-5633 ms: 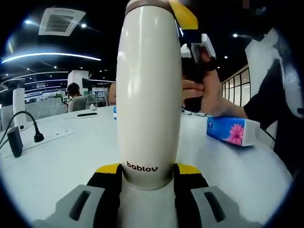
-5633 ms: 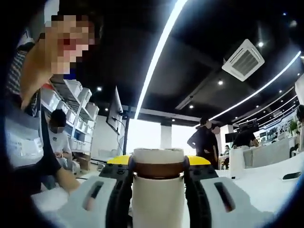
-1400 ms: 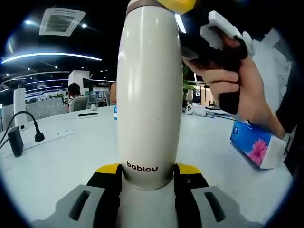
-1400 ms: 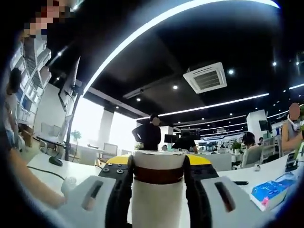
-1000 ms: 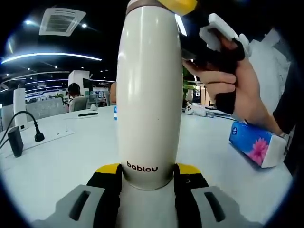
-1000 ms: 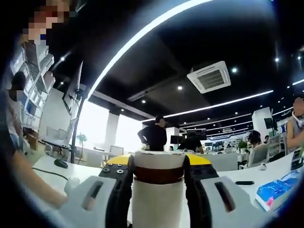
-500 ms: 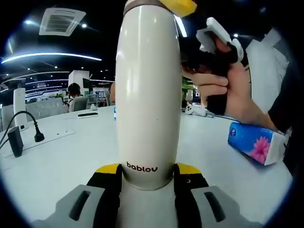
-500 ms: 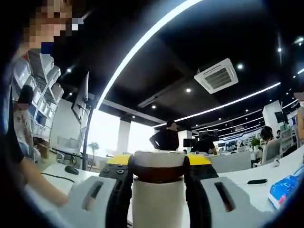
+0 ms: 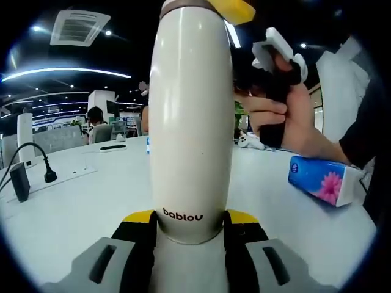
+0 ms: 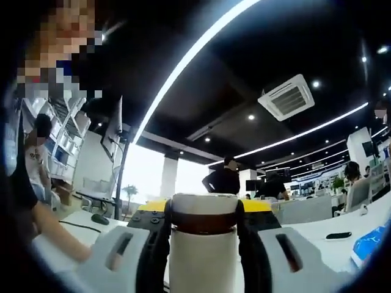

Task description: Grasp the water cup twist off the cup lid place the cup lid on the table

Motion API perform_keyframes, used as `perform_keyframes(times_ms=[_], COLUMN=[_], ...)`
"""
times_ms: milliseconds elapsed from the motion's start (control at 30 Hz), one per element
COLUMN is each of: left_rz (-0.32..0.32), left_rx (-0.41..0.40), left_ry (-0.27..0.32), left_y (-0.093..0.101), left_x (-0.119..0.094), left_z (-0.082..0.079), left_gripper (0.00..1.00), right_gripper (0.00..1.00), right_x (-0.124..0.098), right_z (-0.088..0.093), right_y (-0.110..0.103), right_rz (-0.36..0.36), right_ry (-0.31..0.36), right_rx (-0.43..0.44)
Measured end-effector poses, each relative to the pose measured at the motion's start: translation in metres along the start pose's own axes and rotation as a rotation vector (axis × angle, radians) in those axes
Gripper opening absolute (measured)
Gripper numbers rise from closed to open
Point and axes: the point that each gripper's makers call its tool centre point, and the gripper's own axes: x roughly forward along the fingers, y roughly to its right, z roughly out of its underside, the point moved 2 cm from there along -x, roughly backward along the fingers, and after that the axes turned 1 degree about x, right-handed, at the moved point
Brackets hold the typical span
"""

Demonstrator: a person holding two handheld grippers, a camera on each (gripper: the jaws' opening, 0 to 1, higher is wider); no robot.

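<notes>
A tall cream water cup [image 9: 190,122] marked "bablov" stands upright above the white table [image 9: 73,207]. My left gripper [image 9: 190,221] is shut on its base, with yellow-and-black jaws on both sides. In the right gripper view, the cup lid [image 10: 203,210], cream with a brown band [image 10: 203,223] under it, sits between the jaws of my right gripper [image 10: 203,213], which is shut on it. In the left gripper view the right gripper's yellow tip [image 9: 235,7] reaches the cup's top, held by a person's hand [image 9: 287,116].
A blue tissue pack [image 9: 321,180] lies on the table at the right. A black plug and cable [image 9: 24,177] lie at the left edge. People and desks stand far back in the office [image 10: 223,180]. A person's arm [image 10: 61,241] crosses the right gripper view's lower left.
The right gripper's hand has turned around the cup top, and the room in the right gripper view has swung sideways. The cup and left gripper have stayed still.
</notes>
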Motion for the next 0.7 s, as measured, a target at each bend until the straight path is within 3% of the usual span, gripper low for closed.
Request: perform_keyframes(times_ms=[200,700], left_rz=[0.0,0.002], left_rx=[0.0,0.0], left_ry=[0.0,0.001], left_y=[0.0002,-0.0004], left_x=[0.0,0.0013], left_z=[0.0,0.0002], left_gripper=[0.45,0.45], right_gripper=[0.45,0.45], right_x=[-0.0003,-0.0023], right_z=[-0.0004,-0.0011], right_y=[-0.0008,0.001], right_rz=[-0.047,-0.263], right_ry=[0.003,0.025], right_rx=[0.017,0.145])
